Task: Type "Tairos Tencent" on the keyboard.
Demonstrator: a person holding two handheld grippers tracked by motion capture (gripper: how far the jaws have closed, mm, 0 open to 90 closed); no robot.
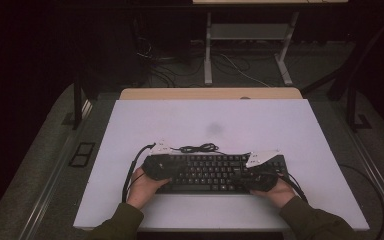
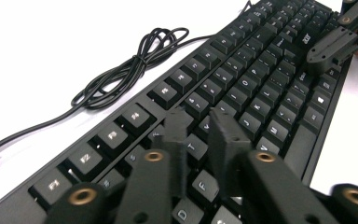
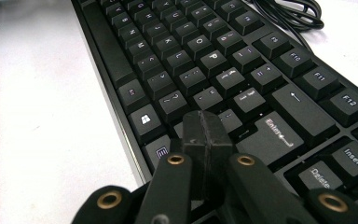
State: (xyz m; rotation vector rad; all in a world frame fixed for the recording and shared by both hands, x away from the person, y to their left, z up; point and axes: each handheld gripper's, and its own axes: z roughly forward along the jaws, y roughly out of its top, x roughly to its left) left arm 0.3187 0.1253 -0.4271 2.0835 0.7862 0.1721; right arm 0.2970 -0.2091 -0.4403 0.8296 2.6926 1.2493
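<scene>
- Now both hands rest at the near edge of the keyboard [image 1: 215, 172], which lies across the near half of the white worktop [image 1: 280, 125].
- Left hand-held gripper [image 2: 200, 123]: its jaws stand a little apart with nothing between them, tips just above the letter keys around T [image 2: 189, 145] and F [image 2: 203, 183].
- Beyond this gripper's tips and off to their left, the keyboard's coiled cable [image 2: 130, 65] lies on the worktop, just past the function-key row.
- Right hand-held gripper [image 3: 205, 128]: its jaws are pressed together, empty, tips poised over the keys just beside Enter [image 3: 272, 135].
- To the left of these tips sits the Windows key [image 3: 144, 120] at the keyboard's near edge; bare worktop lies past it.
- From the left gripper view, the right hand-held gripper hovers over the keyboard's far end.
</scene>
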